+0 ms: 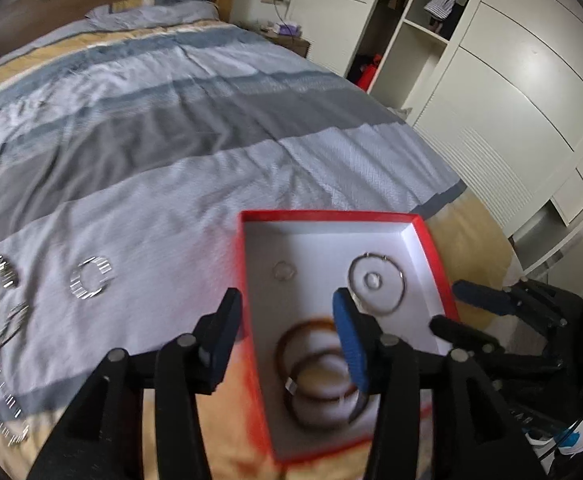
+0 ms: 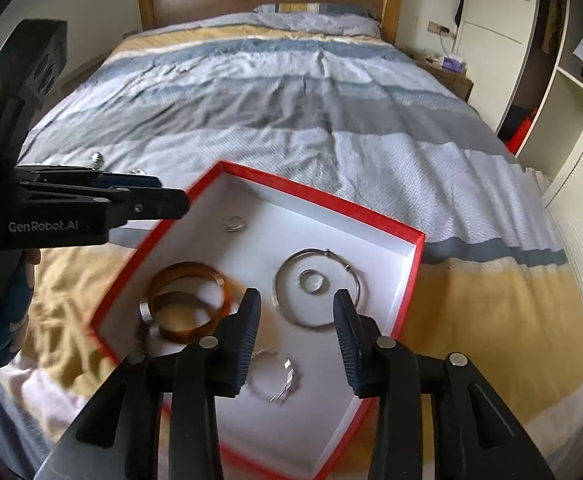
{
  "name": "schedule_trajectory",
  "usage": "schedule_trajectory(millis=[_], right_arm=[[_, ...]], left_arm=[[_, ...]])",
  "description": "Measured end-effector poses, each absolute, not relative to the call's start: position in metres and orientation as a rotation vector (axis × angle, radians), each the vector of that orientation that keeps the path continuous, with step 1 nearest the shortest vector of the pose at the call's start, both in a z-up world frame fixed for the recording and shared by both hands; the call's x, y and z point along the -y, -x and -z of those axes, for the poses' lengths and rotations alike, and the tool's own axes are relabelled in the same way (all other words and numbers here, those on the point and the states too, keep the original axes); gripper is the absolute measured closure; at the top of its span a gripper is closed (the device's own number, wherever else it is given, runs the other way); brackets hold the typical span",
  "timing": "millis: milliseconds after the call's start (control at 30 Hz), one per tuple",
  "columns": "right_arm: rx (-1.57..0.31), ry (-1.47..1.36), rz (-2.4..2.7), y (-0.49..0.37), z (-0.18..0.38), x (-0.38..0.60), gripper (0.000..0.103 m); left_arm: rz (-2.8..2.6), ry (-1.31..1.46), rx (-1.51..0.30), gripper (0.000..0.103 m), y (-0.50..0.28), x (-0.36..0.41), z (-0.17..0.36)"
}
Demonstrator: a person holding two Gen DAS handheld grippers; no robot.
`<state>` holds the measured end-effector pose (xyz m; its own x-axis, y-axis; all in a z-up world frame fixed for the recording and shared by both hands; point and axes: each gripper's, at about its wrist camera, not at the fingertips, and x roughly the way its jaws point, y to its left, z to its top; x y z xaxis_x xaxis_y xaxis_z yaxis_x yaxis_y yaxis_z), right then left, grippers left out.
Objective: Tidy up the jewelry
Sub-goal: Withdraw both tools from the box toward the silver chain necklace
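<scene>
Box: your red-rimmed, white-lined cardboard box [image 2: 371,216] lies open on the striped blue, grey and yellow bed cover [image 2: 311,128], near the foot of the bed.
Contents: a thin silver wire hoop [image 2: 281,280] encircles a small silver ring [image 2: 311,281]; translucent amber bangles [image 2: 189,300] overlap beside it; another small ring [image 2: 235,223] lies near the far wall.
Loose pieces: a sparkling silver bracelet [image 1: 90,278] lies on the cover, left of the box.
Left gripper [image 1: 287,328]: your jaws are spread wide and hold nothing, straddling the box's left wall.
Right gripper [image 2: 296,322]: your jaws stand wide apart, empty, above the box interior.
</scene>
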<state>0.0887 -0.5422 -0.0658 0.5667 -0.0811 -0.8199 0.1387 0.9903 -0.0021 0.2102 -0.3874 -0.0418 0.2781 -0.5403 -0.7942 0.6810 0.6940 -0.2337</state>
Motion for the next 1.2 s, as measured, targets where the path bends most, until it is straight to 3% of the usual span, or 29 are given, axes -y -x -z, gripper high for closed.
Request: schedule_trajectory(millis=[333,700,933,1200], right_arm=[[-0.874,-0.073,0.066,-0.042,0.012,0.470,0.058],[-0.880,-0.063,-0.025,-0.057,0.008,0.400,0.053],[-0.927,-0.051,-0.065,-0.097,0.033,0.369,0.047],[-0.999,-0.066,-0.073,-0.154,0.078,0.357,0.044]], left_arm=[[0.651,-0.168,-0.949,0.049,-0.171,0.255,0.009],[0.453,-0.042,-0.963,0.044,-0.172,0.099,0.019],[0.397,0.015,-1.005,0.043,-0.204,0.064,0.048],[0.444,0.042,-1.043,0.043,-0.250,0.083,0.082]])
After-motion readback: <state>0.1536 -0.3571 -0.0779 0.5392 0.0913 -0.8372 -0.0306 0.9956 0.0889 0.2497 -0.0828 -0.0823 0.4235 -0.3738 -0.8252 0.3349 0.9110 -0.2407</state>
